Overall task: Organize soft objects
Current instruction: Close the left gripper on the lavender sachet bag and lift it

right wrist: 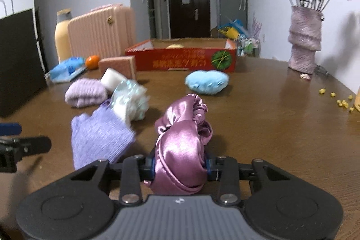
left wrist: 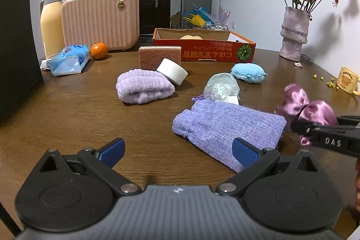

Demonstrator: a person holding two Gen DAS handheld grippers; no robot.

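Note:
My right gripper [right wrist: 180, 167] is shut on a pink satin scrunchie [right wrist: 182, 143], which also shows in the left wrist view [left wrist: 303, 107] at the right. My left gripper [left wrist: 177, 150] is open and empty, low over the table, its right finger against a purple knit pouch [left wrist: 227, 127]. A folded lilac towel [left wrist: 144, 87], a blue plush toy [left wrist: 247, 72], a clear bagged puff [left wrist: 221, 88], a white foam roll [left wrist: 172, 71] and a pink sponge [left wrist: 159, 56] lie on the table. The red cardboard box [left wrist: 202, 52] stands behind them.
A pink case [left wrist: 101, 19], a yellow thermos [left wrist: 51, 21], an orange [left wrist: 99, 51] and a blue tissue pack [left wrist: 67, 60] stand at the back left. A vase of dried roses [left wrist: 294, 35] and a yellow mug [left wrist: 347, 80] are at the right. A black box [left wrist: 15, 46] stands left.

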